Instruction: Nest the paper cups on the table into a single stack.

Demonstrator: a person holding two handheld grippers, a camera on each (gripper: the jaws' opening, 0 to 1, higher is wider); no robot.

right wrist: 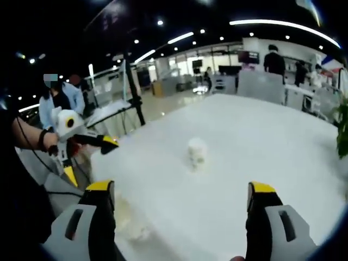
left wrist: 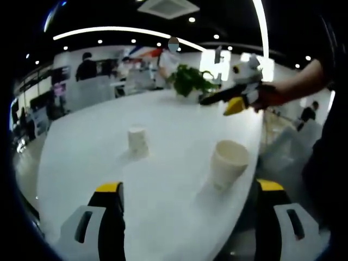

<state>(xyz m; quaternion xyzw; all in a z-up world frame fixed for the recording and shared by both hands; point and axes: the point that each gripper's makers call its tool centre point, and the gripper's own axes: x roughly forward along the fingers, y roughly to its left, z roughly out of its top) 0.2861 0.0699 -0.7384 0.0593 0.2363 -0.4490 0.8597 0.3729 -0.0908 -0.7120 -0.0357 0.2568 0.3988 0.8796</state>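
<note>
Two paper cups stand on the long white desk [left wrist: 163, 125], which stretches away toward twelve o'clock in the left gripper view. A leafy green plant [left wrist: 187, 79] sits at the desk's far end, at about one o'clock. In that view the left claw [left wrist: 187, 190] is spread wide, its yellow-tipped jaws rising at seven and five o'clock with nothing between them. The right claw [left wrist: 231, 100] comes in at two o'clock, held in a person's hand [left wrist: 272, 97] above the desk edge beside the plant, its dark, yellow-tipped jaws parted and empty. The upright cup [left wrist: 228, 162], mouth upward, stands near the desk's edge at about four o'clock, close ahead of the left claw. The inverted cup [left wrist: 138, 141], base upward, stands well apart from it at about ten o'clock. In the right gripper view the right claw [right wrist: 182, 191] likewise gapes, grasping nothing; the inverted cup [right wrist: 197, 152] shows blurred near the desk's middle, and the left claw [right wrist: 89, 155] appears at nine o'clock off the desk's edge, jaws apart.
</note>
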